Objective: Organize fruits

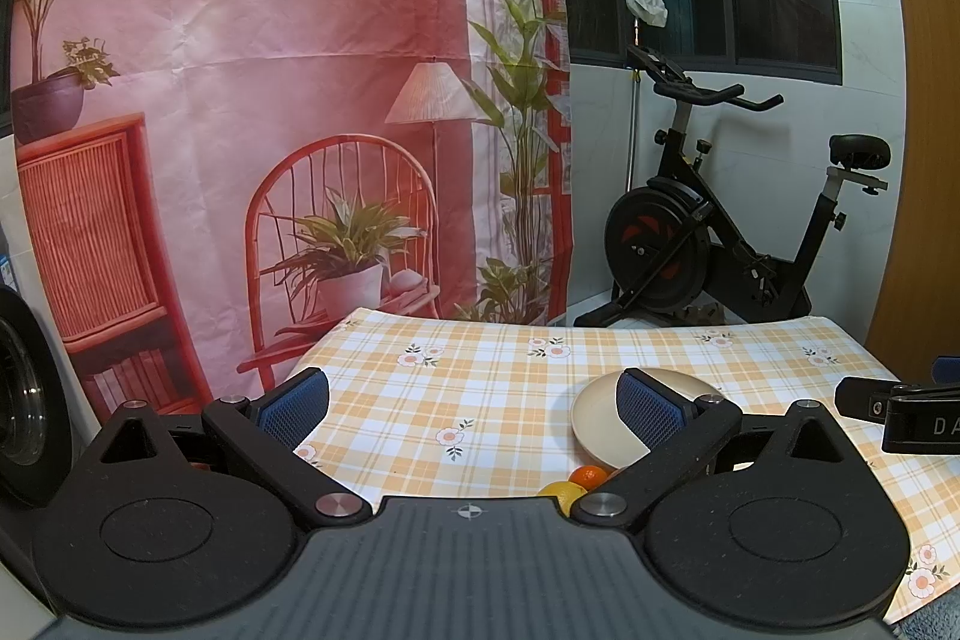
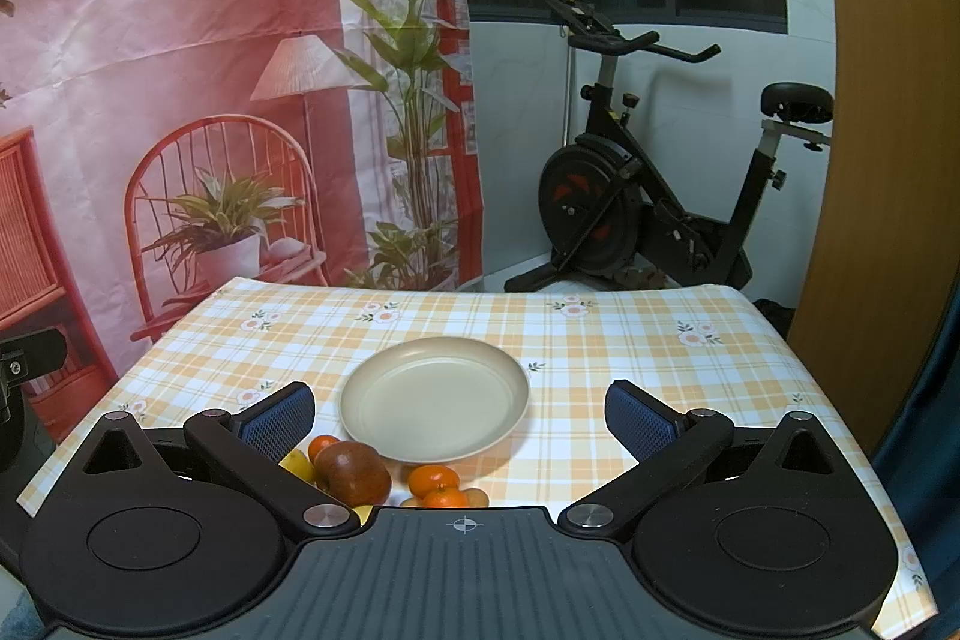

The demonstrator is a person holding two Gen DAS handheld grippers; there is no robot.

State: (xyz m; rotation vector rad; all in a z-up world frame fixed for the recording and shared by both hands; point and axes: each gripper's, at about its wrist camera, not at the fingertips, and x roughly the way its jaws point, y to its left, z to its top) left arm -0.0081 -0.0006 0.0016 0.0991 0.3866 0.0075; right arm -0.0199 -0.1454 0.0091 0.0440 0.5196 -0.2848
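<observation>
- Checked orange-and-white tablecloth (image 2: 600, 340) with small flowers covers the table; behind it hang a printed backdrop (image 2: 180, 40) of a room scene and, to the right, stands an exercise bike (image 2: 630, 196).
- An empty beige plate (image 2: 435, 400) sits near the middle of the cloth, with nothing on it yet.
- The fruit lies in a loose cluster just at the plate's near edge: a reddish-brown apple (image 2: 353, 472), an orange (image 2: 433, 479) with a second orange (image 2: 445, 499) close in front of it, another small orange (image 2: 323, 447) behind the apple, and a yellow fruit (image 2: 298, 465) partly hidden by the finger.
- The right gripper (image 2: 459, 415) hovers above the near table edge, jaws spread wide and holding nothing; the fruit sits low between and under its fingers.
- The left gripper (image 1: 471, 403) is likewise splayed and empty, off to the plate's left side.
- Judged from this layout, the task is at its start: no fruit is on the plate.
- To pick well, the right gripper would likely need to dip down and pull back slightly, centre one fruit between the pads, and close gently.
- The apple looks the easiest first target; the crowded oranges may roll if nudged.
</observation>
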